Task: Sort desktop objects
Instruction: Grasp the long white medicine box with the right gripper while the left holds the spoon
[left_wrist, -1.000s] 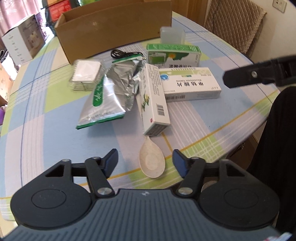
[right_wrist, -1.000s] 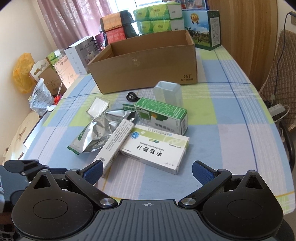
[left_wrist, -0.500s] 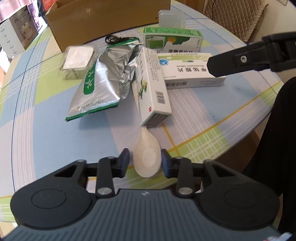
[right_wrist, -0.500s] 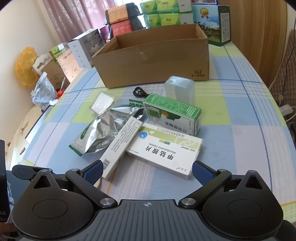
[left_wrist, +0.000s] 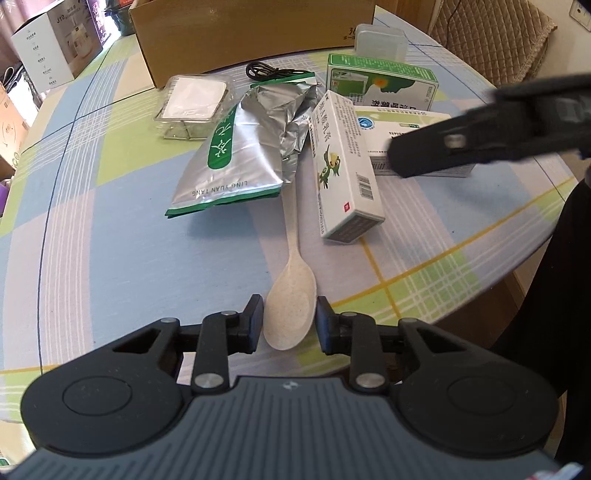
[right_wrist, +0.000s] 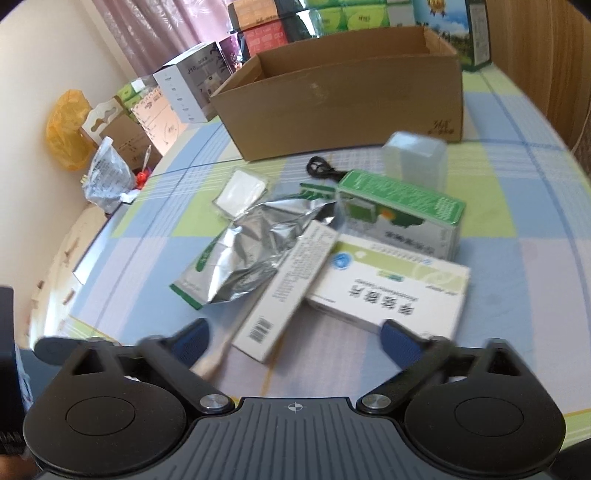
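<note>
A beige spoon (left_wrist: 290, 314) lies on the checked tablecloth, and my left gripper (left_wrist: 290, 321) is shut on its bowl. The handle runs away from me between a silver pouch (left_wrist: 243, 155) and a long white box (left_wrist: 341, 166). Beyond lie a wide white medicine box (right_wrist: 391, 291) and a green box (right_wrist: 402, 214). My right gripper (right_wrist: 295, 339) is open just in front of the two white boxes with nothing between its fingers. One of its fingers (left_wrist: 461, 147) crosses the left wrist view over the wide box. The spoon handle (right_wrist: 214, 363) shows blurred near its left finger.
An open cardboard box (right_wrist: 351, 107) stands at the back. Before it are a clear plastic container (right_wrist: 413, 158), a black cable (right_wrist: 321, 170) and a clear tray with a white pad (left_wrist: 195, 99). The table edge (left_wrist: 480, 266) runs close on the right, and a dark garment sits beyond it.
My left gripper has shut on the spoon bowl and drawn the spoon out from under the long box, baring its handle. My right gripper has moved forward toward the white boxes.
</note>
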